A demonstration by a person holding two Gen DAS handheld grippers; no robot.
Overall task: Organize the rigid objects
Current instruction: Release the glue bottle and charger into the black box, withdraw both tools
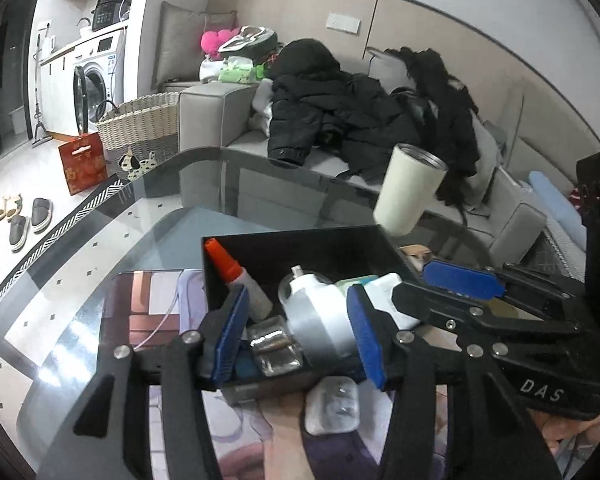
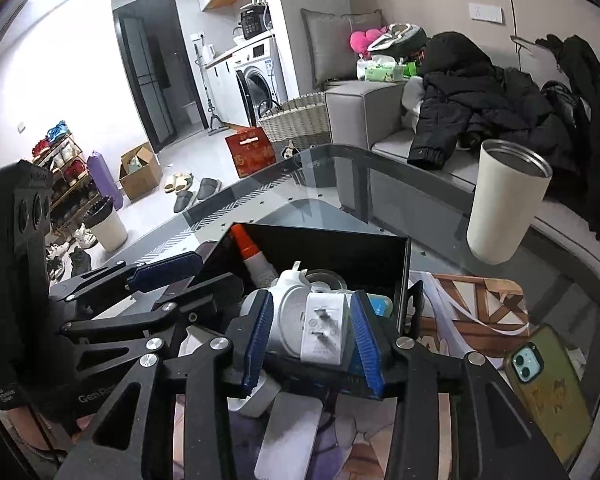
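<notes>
A black open box (image 1: pixel 300 246) (image 2: pixel 332 250) sits on the glass table. It holds a glue bottle with an orange cap (image 1: pixel 236 276) (image 2: pixel 252 258), a white spray bottle (image 1: pixel 320 316) and other small items. My left gripper (image 1: pixel 298 338) is open around the spray bottle over the box's near side. My right gripper (image 2: pixel 312 340) is shut on a white plug adapter (image 2: pixel 324 334) and holds it over the box, beside the left gripper (image 2: pixel 164 276). The right gripper's blue pads (image 1: pixel 460 278) show in the left wrist view. A white earbud case (image 1: pixel 332 404) lies in front of the box.
A cream tumbler (image 1: pixel 410 188) (image 2: pixel 504 204) stands on the table behind the box. A phone in a yellow-green case (image 2: pixel 548 388) lies at the right. A grey flat object (image 2: pixel 288 436) lies on the printed mat. A sofa with dark coats (image 1: pixel 340 112) is beyond the table.
</notes>
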